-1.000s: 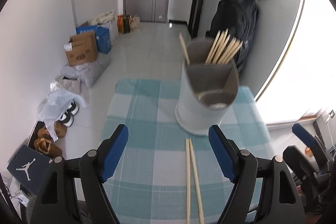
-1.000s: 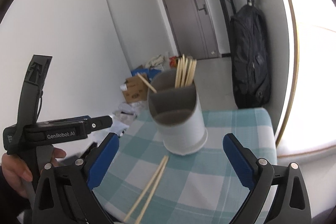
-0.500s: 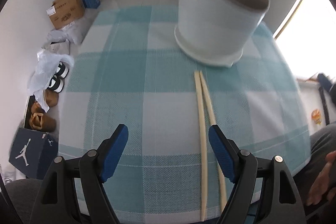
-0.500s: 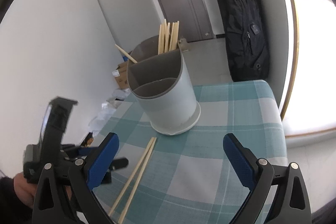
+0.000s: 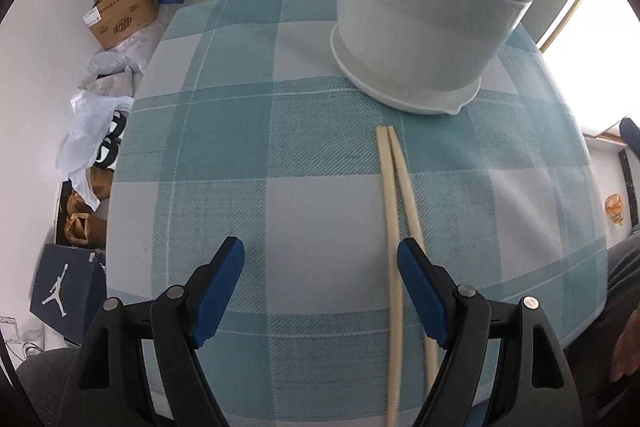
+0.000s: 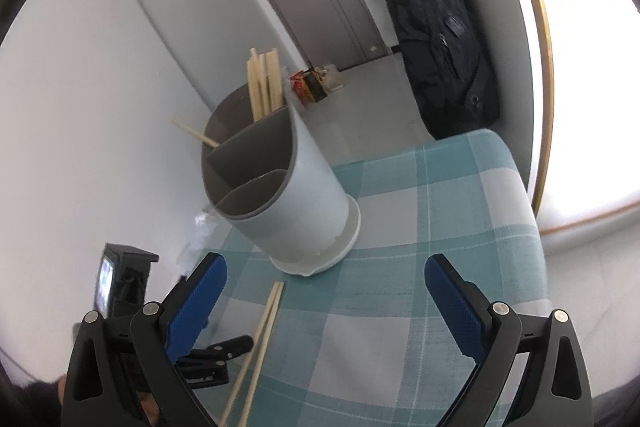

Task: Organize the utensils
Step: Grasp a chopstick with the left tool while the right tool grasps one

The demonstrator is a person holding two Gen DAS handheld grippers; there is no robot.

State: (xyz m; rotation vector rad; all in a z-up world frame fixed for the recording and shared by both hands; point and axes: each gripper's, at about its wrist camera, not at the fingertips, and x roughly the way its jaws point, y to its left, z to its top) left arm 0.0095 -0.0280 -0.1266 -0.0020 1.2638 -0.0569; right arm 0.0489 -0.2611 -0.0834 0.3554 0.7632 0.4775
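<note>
Two pale wooden chopsticks (image 5: 394, 203) lie side by side on the teal checked tablecloth (image 5: 224, 131), just in front of the grey divided utensil holder (image 5: 420, 27). My left gripper (image 5: 320, 255) points steeply down at the cloth and is open. Its right finger (image 5: 420, 283) covers one chopstick, and the other lies just inside it. My right gripper (image 6: 326, 267) hovers open with nothing between its fingers, looking at the holder (image 6: 296, 195) and the loose chopsticks (image 6: 264, 327). Several chopsticks (image 6: 264, 83) stand in the holder's back compartment.
Cardboard boxes (image 5: 120, 15), plastic bags, shoes and a shoebox (image 5: 64, 291) crowd the floor left of the table. A dark backpack (image 6: 440, 39) hangs by the door. A person's hand (image 5: 628, 347) shows at the table's near right corner. The cloth's edges fall away close on all sides.
My left gripper has sunk and tipped down over the loose chopsticks, so the holder now fills the top of its view. My right gripper has rolled and come lower, nearer the table.
</note>
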